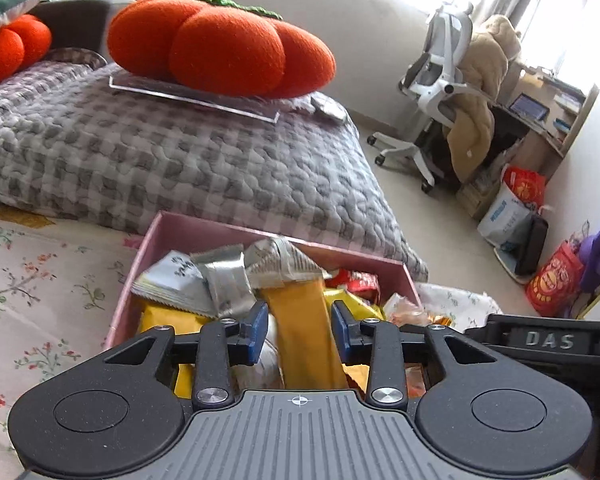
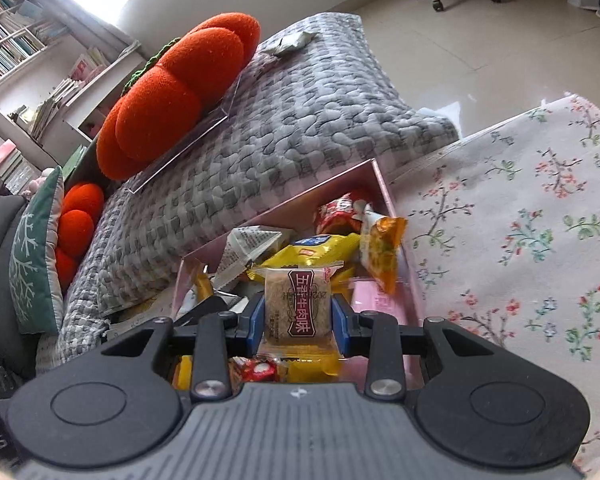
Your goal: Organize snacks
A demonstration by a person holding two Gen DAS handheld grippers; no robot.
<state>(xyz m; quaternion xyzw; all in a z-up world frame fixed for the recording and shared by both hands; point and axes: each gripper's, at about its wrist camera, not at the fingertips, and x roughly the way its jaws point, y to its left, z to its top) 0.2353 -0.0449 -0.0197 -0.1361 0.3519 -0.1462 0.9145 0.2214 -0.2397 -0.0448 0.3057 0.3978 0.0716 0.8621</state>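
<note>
The right gripper (image 2: 298, 318) clamps a clear-wrapped brown cake packet (image 2: 298, 308) above the pink cardboard box (image 2: 384, 188), ready for dropping; the left gripper (image 1: 299, 330) stands parted around a yellow sachet (image 1: 306, 328) inside the box, pads clear.

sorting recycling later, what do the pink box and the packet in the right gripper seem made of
Pink box: likely cardboard with a matte finish; thin, flat, stiff walls with sharp corners.
Packet in the right gripper: seemingly clear glossy plastic film; the brown snack shows through around a printed label, and the crimped ends look shiny.
</note>
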